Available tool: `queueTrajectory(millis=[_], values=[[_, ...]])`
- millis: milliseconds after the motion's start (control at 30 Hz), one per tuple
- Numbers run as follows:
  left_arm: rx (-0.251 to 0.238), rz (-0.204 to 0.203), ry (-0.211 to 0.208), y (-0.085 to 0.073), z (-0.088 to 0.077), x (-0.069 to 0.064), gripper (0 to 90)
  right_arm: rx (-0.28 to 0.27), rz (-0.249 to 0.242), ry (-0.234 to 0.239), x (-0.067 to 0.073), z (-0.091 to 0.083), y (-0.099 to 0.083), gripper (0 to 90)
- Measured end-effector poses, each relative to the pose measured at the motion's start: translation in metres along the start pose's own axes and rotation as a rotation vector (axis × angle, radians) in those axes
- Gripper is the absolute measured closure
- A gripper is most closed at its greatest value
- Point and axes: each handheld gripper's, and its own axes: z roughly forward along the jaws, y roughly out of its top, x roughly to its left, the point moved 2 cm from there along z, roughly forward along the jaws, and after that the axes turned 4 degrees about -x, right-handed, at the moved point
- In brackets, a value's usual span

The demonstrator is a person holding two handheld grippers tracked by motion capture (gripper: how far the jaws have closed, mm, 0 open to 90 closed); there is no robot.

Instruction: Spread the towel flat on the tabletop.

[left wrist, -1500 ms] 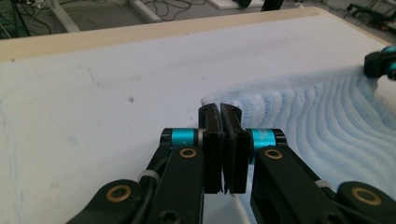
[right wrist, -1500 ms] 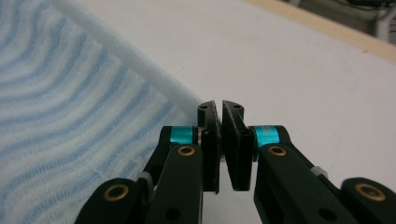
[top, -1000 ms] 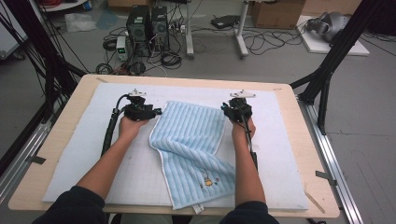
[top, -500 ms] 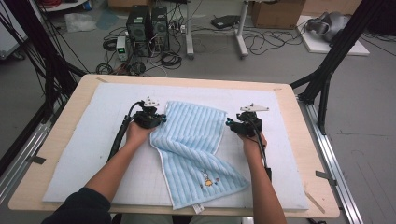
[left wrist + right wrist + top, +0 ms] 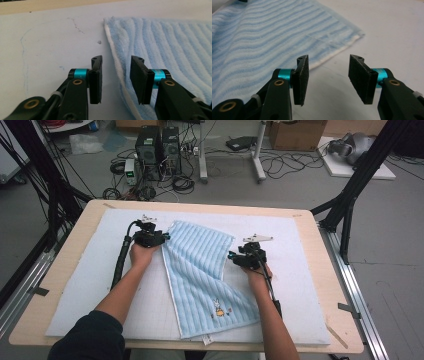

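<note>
**A:** Your right gripper (image 5: 239, 256) has come nearer you and inward over the last second; it now sits at the towel's (image 5: 200, 270) right edge, jaws wide with nothing between them. In the right gripper view the white hem (image 5: 329, 56) lies just ahead of the left jaw, not yet inside the gap.

**B:** And my left?

**A:** The left gripper (image 5: 159, 238) has slid right along the far-left part of the mat (image 5: 90, 285). Its jaws stand parted and straddle the towel's left border (image 5: 117, 67) (right jaw over the blue pile, left jaw over bare mat), but they hold nothing.

**B:** Where's the towel itself?

**A:** In the middle of the mat, with the folded flap lying over the far half and the embroidered corner (image 5: 219, 307) toward you. It hasn't visibly moved.

**B:** So what does that mean?

**A:** I'd judge you're lining up for a pinch on both side edges; you're set on the left, but your right must push in over the hem first.
</note>
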Motion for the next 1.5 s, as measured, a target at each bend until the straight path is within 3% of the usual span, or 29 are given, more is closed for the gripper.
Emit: queueTrajectory(millis=[100, 167, 200, 267, 300, 367, 500, 567, 633, 667, 733, 867, 1033, 1133, 1233, 1267, 1333, 1400, 1433, 1500], values=[[-0.010, -0.016, -0.015, -0.002, -0.007, 0.004, 56.0, 0.034, 0.006, 0.022, 0.010, 0.015, 0.004, 43.8], [-0.024, -0.027, -0.017, -0.004, -0.012, 0.006, 55.3, 0.081, -0.031, 0.007, 0.016, 0.026, 0.005, 45.9], [-0.028, -0.035, -0.016, -0.005, -0.014, 0.008, 54.9, 0.093, -0.076, -0.022, 0.019, 0.028, 0.007, 51.8], [-0.031, -0.045, -0.020, -0.007, -0.017, 0.010, 53.8, 0.114, -0.097, -0.010, 0.019, 0.031, 0.013, 78.6], [-0.031, -0.048, -0.022, -0.008, -0.019, 0.010, 53.8, 0.128, -0.129, -0.037, 0.018, 0.033, 0.017, 84.0], [-0.018, -0.058, -0.037, -0.008, -0.021, 0.010, 53.4, 0.148, -0.127, -0.068, 0.012, 0.039, 0.023, 85.1], [-0.027, -0.048, -0.067, -0.007, -0.026, 0.005, 52.1, 0.144, -0.143, -0.197, -0.010, 0.050, 0.034, 85.5], [-0.033, -0.035, -0.078, -0.008, -0.030, 0.000, 52.1, 0.156, -0.097, -0.286, -0.026, 0.052, 0.038, 85.3], [-0.030, -0.026, -0.091, -0.011, -0.031, -0.003, 51.8, 0.105, -0.048, -0.367, -0.039, 0.048, 0.042, 85.0], [-0.031, -0.026, -0.100, -0.013, -0.032, -0.005, 51.5, 0.074, -0.015, -0.385, -0.044, 0.045, 0.042, 83.5], [-0.026, -0.028, -0.114, -0.017, -0.032, -0.007, 51.4, 0.049, 0.046, -0.362, -0.050, 0.041, 0.042, 75.4], [0.024, -0.029, -0.158, -0.021, -0.028, -0.015, 48.5, 0.016, 0.035, -0.297, -0.047, 0.030, 0.042, 64.3], [0.061, 0.023, -0.196, -0.022, -0.028, -0.034, 48.3, -0.021, 0.047, -0.228, -0.043, 0.007, 0.041, 54.3], [0.110, 0.055, -0.214, -0.026, -0.026, -0.043, 47.2, -0.036, 0.052, -0.172, -0.040, -0.008, 0.038, 50.2], [0.103, 0.076, -0.213, -0.030, -0.026, -0.051, 46.2, -0.050, 0.052, -0.131, -0.032, -0.023, 0.032, 47.0], [0.088, 0.067, -0.222, -0.032, -0.026, -0.054, 49.4, -0.057, 0.060, -0.113, -0.029, -0.028, 0.029, 47.0], [0.090, 0.118, -0.209, -0.033, -0.026, -0.058, 56.9, -0.073, 0.059, -0.088, -0.025, -0.037, 0.024, 46.0], [0.095, 0.164, -0.223, -0.033, -0.026, -0.062, 80.3, -0.079, 0.057, -0.066, -0.020, -0.043, 0.018, 45.8], [0.095, 0.186, -0.219, -0.033, -0.025, -0.064, 84.4, -0.074, 0.047, -0.058, -0.018, -0.044, 0.016, 45.5], [0.092, 0.190, -0.200, -0.031, -0.024, -0.063, 87.4, -0.068, 0.038, -0.053, -0.013, -0.046, 0.010, 45.5]])
